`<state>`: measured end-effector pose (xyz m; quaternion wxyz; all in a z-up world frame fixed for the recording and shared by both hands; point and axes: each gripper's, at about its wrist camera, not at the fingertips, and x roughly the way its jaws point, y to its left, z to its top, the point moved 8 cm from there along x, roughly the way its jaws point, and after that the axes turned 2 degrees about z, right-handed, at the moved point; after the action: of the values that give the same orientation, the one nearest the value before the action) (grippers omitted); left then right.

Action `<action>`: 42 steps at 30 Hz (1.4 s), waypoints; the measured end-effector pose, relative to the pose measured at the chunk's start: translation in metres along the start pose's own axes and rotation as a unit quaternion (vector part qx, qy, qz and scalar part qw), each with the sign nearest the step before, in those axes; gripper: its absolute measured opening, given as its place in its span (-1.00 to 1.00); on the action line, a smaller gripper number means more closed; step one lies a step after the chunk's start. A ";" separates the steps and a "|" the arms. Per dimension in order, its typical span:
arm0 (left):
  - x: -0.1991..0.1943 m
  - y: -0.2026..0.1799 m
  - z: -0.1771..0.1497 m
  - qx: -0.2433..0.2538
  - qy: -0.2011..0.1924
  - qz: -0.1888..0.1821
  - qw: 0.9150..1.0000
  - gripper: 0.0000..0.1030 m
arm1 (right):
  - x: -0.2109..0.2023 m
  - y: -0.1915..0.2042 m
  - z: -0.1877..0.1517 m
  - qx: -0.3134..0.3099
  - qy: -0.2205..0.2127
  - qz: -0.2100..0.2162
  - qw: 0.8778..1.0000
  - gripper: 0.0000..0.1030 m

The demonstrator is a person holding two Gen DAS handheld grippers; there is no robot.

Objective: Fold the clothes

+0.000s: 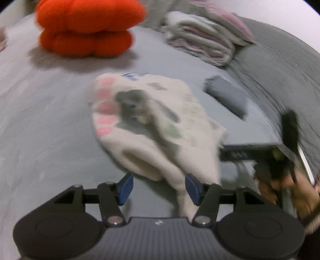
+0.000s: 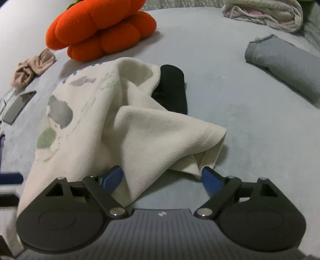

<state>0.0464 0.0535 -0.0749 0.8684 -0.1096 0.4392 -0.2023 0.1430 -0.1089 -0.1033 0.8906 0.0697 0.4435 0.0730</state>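
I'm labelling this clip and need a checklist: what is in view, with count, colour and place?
Cream printed fabric garment: one, cream with grey, green and pink prints, crumpled mid-surface before both grippers.
Orange lobed plush cushion: one, orange, far left.
Folded grey cloth: one, grey, far right.
Black fabric item: one, black, partly under the cream garment.
Tan crumpled cloth: one, tan, left edge.
Flat grey rectangular device: one, grey, beside the tan cloth.
Pale folded pile: one, off-white with pink, far right corner.
Grey surface: one, underneath everything.
Left gripper: black, blue pads, open.
Right gripper: black, blue pads, open.
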 end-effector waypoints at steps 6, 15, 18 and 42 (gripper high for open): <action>0.016 0.025 0.009 -0.073 -0.001 0.036 0.997 0.14 | -0.002 0.002 -0.001 -0.013 -0.007 -0.023 1.000 0.51; 0.032 0.031 0.019 -0.133 -0.006 0.051 0.990 0.15 | -0.011 0.003 -0.002 0.002 0.002 -0.024 1.000 -0.95; 0.035 0.029 0.021 -0.137 -0.005 0.053 0.989 0.15 | -0.017 0.005 -0.002 0.014 0.000 -0.023 1.000 -0.95; 0.035 0.044 0.049 -0.191 -0.054 0.071 0.978 0.15 | -0.068 0.016 -0.013 0.009 -0.008 0.029 0.999 -0.97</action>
<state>0.1156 0.0782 -0.0872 0.8658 -0.2532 0.4292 -0.0466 0.0914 -0.1053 -0.0551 0.8909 0.0916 0.4348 0.0944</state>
